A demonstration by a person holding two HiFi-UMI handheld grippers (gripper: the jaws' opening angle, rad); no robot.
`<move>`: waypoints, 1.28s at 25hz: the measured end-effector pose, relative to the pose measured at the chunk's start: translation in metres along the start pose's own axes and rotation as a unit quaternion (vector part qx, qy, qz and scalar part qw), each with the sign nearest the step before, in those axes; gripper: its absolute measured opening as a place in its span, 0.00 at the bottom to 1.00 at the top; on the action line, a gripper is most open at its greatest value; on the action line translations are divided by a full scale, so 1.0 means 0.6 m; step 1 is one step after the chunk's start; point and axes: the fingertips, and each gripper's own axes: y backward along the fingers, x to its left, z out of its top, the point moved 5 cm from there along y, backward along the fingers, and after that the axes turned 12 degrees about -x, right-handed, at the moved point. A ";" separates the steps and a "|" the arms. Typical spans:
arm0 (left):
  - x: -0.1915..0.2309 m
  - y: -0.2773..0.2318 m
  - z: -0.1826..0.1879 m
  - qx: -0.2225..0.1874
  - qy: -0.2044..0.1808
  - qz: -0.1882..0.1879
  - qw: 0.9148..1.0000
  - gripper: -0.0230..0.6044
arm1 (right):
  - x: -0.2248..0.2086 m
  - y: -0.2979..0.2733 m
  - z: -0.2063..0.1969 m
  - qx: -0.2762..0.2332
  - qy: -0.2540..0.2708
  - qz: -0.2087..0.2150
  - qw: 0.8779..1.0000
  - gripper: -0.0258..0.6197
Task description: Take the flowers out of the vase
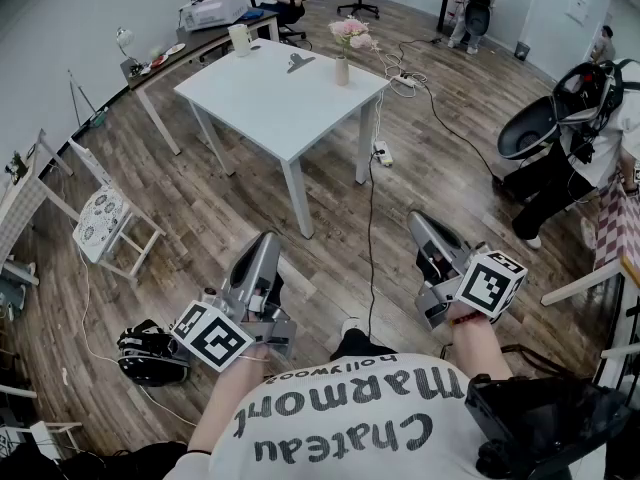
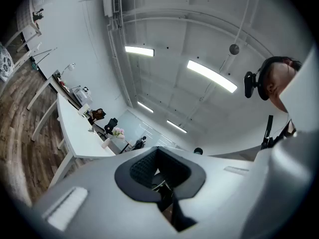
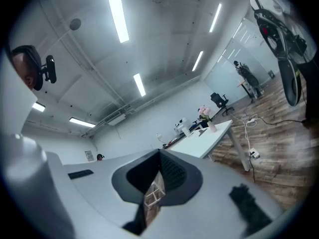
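Wood-plank flooring (image 1: pixel 200 208) spread across an office room, and a white table (image 1: pixel 270 103) stood well ahead of the person. Near the table's far right corner a small vase (image 1: pixel 342 71) stood upright with pink flowers (image 1: pixel 352 31) in it; the stems were too small to make out. A dark clip-like thing (image 1: pixel 299 62) lay near the vase on the tabletop, its kind unclear. The left gripper (image 1: pixel 265 240) and the right gripper (image 1: pixel 418 224) were both held low, close to the person's body, well apart from the table and pointing toward it. Each gripper's own view showed its two jaws pressed together at the tips with nothing between them. The marker cubes (image 1: pixel 212 335) hid most of the hands behind them. At the right edge a standing person (image 1: pixel 548 193) was cut off by the frame. A cable (image 1: pixel 370 228) ran along the floor from beside the table toward the grippers.
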 end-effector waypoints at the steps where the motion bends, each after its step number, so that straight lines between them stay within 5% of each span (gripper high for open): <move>1: 0.000 0.000 -0.004 0.001 -0.001 -0.001 1.000 0.04 | -0.003 0.002 -0.001 -0.001 0.001 0.000 1.000 0.06; 12: 0.026 -0.040 -0.028 0.015 -0.009 0.006 1.000 0.04 | -0.051 -0.032 -0.002 -0.001 -0.008 0.014 1.000 0.06; 21: 0.103 -0.212 -0.051 0.003 -0.024 -0.008 1.000 0.04 | -0.195 -0.182 0.075 0.023 0.055 0.038 0.997 0.07; 32: 0.170 -0.383 -0.119 -0.032 -0.068 0.043 0.996 0.04 | -0.357 -0.301 0.136 0.067 0.045 0.105 0.991 0.07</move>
